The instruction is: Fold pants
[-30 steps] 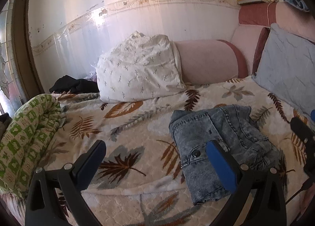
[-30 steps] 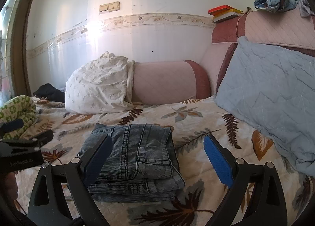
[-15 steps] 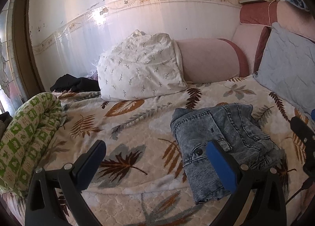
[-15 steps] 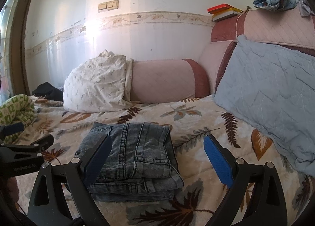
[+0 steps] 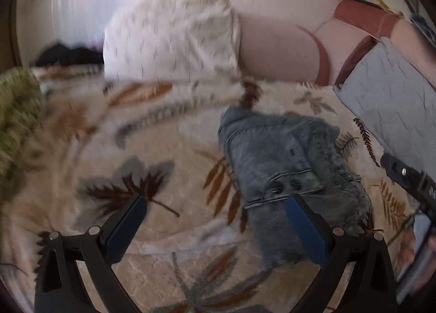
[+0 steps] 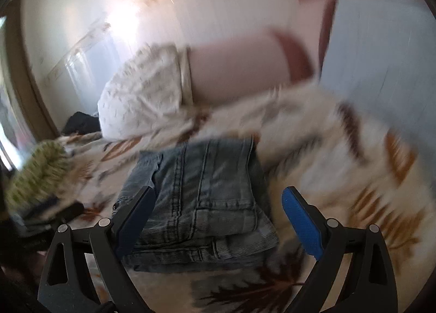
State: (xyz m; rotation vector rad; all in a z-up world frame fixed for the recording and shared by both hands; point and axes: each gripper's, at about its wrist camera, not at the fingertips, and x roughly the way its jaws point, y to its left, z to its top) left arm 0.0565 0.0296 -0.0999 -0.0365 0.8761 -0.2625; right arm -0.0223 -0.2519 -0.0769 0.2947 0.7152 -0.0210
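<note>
The folded blue denim pants (image 5: 288, 166) lie on the leaf-patterned bedspread (image 5: 152, 166), right of centre in the left wrist view. My left gripper (image 5: 215, 220) is open and holds nothing; its right finger overlaps the pants' near edge in the picture. Seen from the right wrist, the pants (image 6: 207, 195) form a neat stack directly ahead. My right gripper (image 6: 218, 215) is open and empty, its fingers framing the stack from above. The right gripper's body (image 5: 408, 179) shows at the right edge of the left wrist view. Both views are blurred by motion.
A white patterned pillow (image 5: 174, 40) and a pink bolster (image 5: 278, 46) lie against the wall. A grey-blue pillow (image 5: 395, 100) leans at the right. A green patterned blanket (image 5: 16, 111) is rolled at the left, with dark clothing (image 5: 68, 54) behind it.
Both cameras have tilted down and moved closer to the bed, blurring the views. The pants appear larger and lie where they were. Both grippers remain open.
</note>
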